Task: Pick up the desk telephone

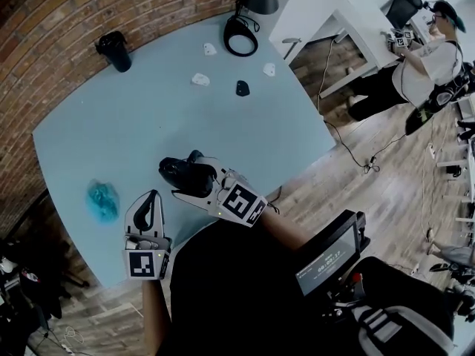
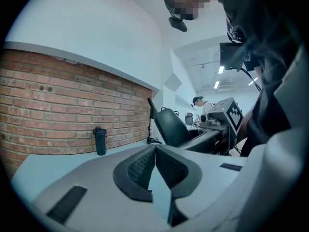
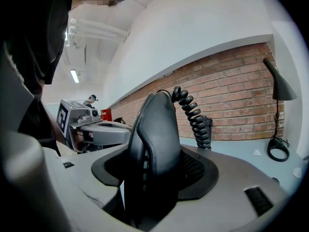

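A black telephone handset [image 1: 180, 173] sticks out over the light blue table [image 1: 119, 132], near its front edge, and my right gripper [image 1: 199, 182] is shut on it. In the right gripper view the handset [image 3: 155, 134] stands upright between the jaws, and its coiled cord [image 3: 192, 116] rises behind it. No telephone base shows in any view. My left gripper [image 1: 151, 200] hangs just left of the right one, also at the front edge. Its pads [image 2: 140, 170] meet at the tips with nothing between them.
A black tumbler [image 1: 115, 50] stands at the far left by the brick wall. At the far edge is a black desk lamp [image 1: 243, 21]. Small white pieces [image 1: 200, 79] and a black one [image 1: 243, 88] lie mid-table. A blue crumpled lump [image 1: 102, 200] lies front left. A person [image 1: 430, 47] stands far right.
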`<state>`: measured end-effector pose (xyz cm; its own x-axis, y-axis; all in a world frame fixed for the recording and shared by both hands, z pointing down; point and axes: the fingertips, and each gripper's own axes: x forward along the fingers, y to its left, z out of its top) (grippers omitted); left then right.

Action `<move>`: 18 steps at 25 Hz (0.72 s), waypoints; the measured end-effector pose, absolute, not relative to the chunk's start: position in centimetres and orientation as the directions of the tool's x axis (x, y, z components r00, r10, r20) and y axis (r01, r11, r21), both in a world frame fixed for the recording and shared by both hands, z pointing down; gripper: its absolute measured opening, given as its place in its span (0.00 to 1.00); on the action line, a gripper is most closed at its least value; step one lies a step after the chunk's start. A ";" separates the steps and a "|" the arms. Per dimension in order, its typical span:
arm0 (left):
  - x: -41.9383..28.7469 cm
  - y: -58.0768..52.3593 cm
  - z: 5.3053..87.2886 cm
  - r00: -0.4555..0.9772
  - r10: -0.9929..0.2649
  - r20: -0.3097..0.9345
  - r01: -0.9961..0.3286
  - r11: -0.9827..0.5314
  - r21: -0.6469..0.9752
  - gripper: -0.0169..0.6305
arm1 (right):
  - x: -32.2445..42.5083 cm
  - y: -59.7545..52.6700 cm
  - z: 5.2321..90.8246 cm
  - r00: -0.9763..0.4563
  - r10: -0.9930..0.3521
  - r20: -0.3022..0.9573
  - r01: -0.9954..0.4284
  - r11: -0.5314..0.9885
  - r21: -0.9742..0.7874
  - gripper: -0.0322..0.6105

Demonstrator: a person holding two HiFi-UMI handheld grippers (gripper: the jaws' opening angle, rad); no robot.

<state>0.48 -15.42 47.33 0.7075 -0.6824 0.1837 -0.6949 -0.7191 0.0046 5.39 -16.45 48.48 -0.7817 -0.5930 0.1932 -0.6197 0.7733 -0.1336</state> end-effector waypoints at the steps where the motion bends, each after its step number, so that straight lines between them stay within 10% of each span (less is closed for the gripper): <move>1: 0.6 -15.6 47.2 0.709 -0.681 0.181 -0.693 -0.721 0.002 0.06 | 5.5 -16.5 48.4 -0.781 -0.594 0.193 -0.620 0.773 -0.134 0.51; 18: 0.3 -16.5 47.3 0.696 -0.693 0.187 -0.708 -0.707 0.014 0.06 | 5.1 -17.0 48.9 -0.790 -0.577 0.206 -0.609 0.778 -0.155 0.51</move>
